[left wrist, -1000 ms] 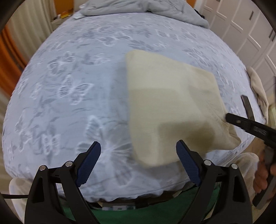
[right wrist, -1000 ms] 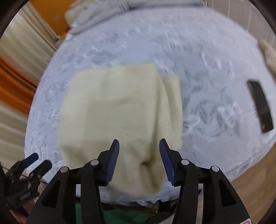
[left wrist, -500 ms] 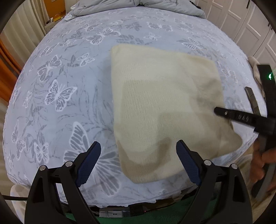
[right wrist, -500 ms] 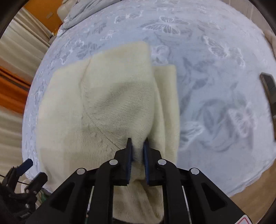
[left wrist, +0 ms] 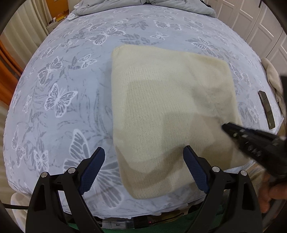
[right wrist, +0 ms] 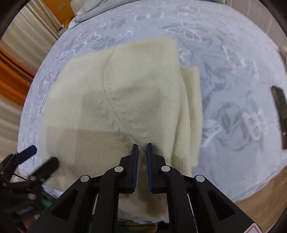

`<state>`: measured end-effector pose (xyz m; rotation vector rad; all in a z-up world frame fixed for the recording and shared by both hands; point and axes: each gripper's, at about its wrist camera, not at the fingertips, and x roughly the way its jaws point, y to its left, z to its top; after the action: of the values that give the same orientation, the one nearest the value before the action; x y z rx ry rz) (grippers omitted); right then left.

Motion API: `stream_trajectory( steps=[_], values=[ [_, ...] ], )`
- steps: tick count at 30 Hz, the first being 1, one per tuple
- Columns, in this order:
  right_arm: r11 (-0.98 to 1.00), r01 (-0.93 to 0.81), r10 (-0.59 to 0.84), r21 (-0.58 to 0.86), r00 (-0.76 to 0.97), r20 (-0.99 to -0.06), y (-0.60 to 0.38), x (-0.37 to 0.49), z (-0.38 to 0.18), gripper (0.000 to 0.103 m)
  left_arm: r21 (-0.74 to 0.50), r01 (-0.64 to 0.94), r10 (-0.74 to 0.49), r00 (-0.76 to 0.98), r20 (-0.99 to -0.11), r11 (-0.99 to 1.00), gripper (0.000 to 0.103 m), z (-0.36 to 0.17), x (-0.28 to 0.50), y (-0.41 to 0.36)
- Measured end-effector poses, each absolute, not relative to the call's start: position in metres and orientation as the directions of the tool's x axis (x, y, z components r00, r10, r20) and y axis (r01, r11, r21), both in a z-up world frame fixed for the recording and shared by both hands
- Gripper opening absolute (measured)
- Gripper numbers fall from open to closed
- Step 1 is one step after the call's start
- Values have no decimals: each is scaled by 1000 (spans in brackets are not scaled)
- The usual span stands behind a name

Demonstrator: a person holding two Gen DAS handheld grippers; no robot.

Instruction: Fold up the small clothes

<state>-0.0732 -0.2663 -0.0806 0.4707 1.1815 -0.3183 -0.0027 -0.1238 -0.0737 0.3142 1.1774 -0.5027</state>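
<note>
A cream knitted garment lies folded flat on the butterfly-print bed; it also shows in the right wrist view. My left gripper is open and empty, hovering over the garment's near left corner. My right gripper is shut on the garment's near edge, with cloth pinched between its blue pads. The right gripper's tip also shows at the right of the left wrist view, on the garment's right side.
The bed has a blue-grey butterfly cover. A dark flat phone-like object lies near the bed's right edge, also seen in the right wrist view. A grey duvet is bunched at the far end. White cupboard doors stand at the right.
My right gripper has gone from open to shut on the garment's near edge. Both views have drawn closer over the garment. My left gripper has stayed open.
</note>
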Motion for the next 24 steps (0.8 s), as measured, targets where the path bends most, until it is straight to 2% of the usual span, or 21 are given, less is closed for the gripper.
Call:
stream_trajectory(
  steps=[4, 7, 10, 11, 13, 19, 21, 22, 24],
  values=[
    [844, 439, 72, 306, 473, -878, -262, -75, -42, 11, -30, 520, -212, 295, -932, 853, 87, -74, -1, -122],
    [858, 411, 74, 308, 494, -866, -264, -54, -32, 11, -23, 521, -205, 295, -933, 853, 87, -77, 0, -124],
    [864, 430, 51, 262, 444, -895, -280, -15, -57, 10, -18, 519, -199, 296, -934, 855, 87, -79, 0, -126],
    [866, 455, 34, 207, 360, -932, -288, 1, -83, 4, -13, 520, -195, 298, -935, 854, 87, -79, 0, -126],
    [865, 468, 34, 183, 309, -950, -296, 14, -110, 2, -2, 524, -185, 298, -937, 852, 87, -82, 1, -128],
    [836, 476, 30, 272, 455, -890, -289, -30, -48, 6, -14, 524, -193, 288, -938, 852, 87, -85, 3, -127],
    [824, 503, 38, 262, 412, -910, -289, -49, -68, 6, -19, 524, -195, 283, -939, 852, 87, -87, 4, -128],
    [822, 523, 30, 226, 356, -934, -289, -55, -86, 2, -21, 525, -197, 282, -939, 851, 87, -87, 4, -128],
    [819, 520, 39, 242, 371, -928, -287, -63, -106, 1, -19, 528, -191, 273, -943, 849, 87, -90, 4, -131]
  ],
)
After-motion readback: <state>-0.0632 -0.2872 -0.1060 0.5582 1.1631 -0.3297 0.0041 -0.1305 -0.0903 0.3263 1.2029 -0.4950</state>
